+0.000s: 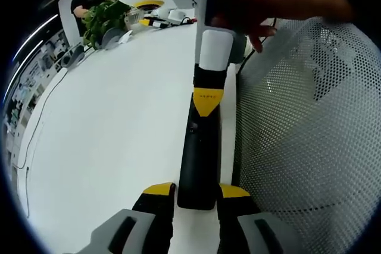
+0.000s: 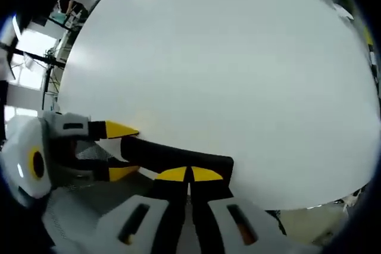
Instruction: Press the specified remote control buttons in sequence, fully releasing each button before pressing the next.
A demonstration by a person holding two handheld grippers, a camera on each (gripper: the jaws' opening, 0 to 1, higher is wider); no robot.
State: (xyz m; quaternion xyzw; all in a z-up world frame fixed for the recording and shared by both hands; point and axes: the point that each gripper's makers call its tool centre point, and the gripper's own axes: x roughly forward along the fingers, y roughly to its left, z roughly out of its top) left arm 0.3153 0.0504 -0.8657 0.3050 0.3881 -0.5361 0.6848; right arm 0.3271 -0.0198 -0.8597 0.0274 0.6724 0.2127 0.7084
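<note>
1. The broad white table (image 1: pixel 113 129) carries everything; a white perforated mesh chair back (image 1: pixel 309 129) stands at its right edge.
2. The long black remote control (image 1: pixel 199 159) lies along that edge, its near end gripped between my left gripper (image 1: pixel 196 193) jaws.
3. My right gripper (image 2: pixel 189 174), tips closed together, presses the remote's far end.

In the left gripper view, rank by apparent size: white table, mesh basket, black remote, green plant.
1. white table
2. mesh basket, close behind; nearness inflates it
3. black remote
4. green plant, far off, so true size unsure
</note>
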